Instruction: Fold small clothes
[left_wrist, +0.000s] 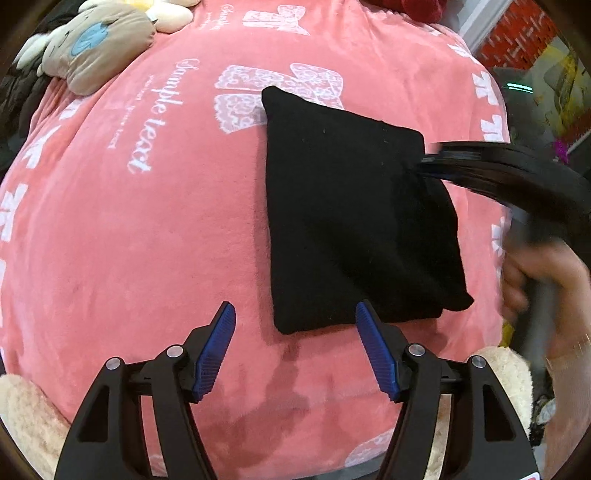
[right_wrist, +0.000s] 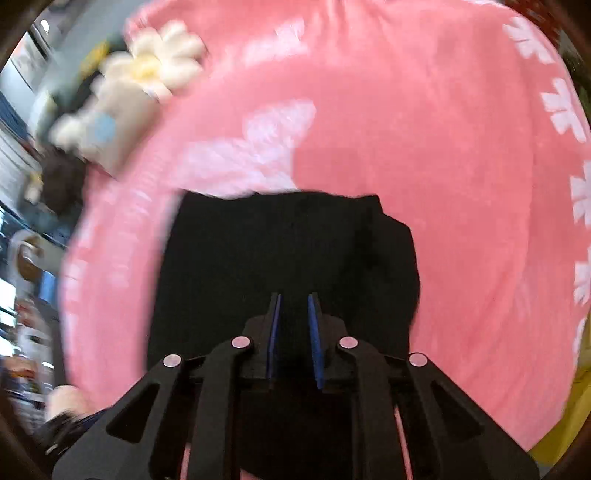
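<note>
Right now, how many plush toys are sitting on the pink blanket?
2 for sure: a beige plush at the blanket's far left corner, and a white flower plush just beyond it. Others may be hidden.

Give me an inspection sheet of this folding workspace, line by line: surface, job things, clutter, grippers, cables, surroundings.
Surface: pink blanket with white print, spread over a soft bed.
Job's things: black garment, folded into a rough rectangle, lying flat.
Clutter: tan plush toy and flower plush at the far edge; cream fuzzy fabric at the near edge.
Grippers: left gripper open, hovering just short of the garment's near edge; right gripper nearly closed on the garment's right side, grip blurred.
Cables: nothing seen.
Surroundings: red brick-pattern wall; the rest is blurred.
</note>
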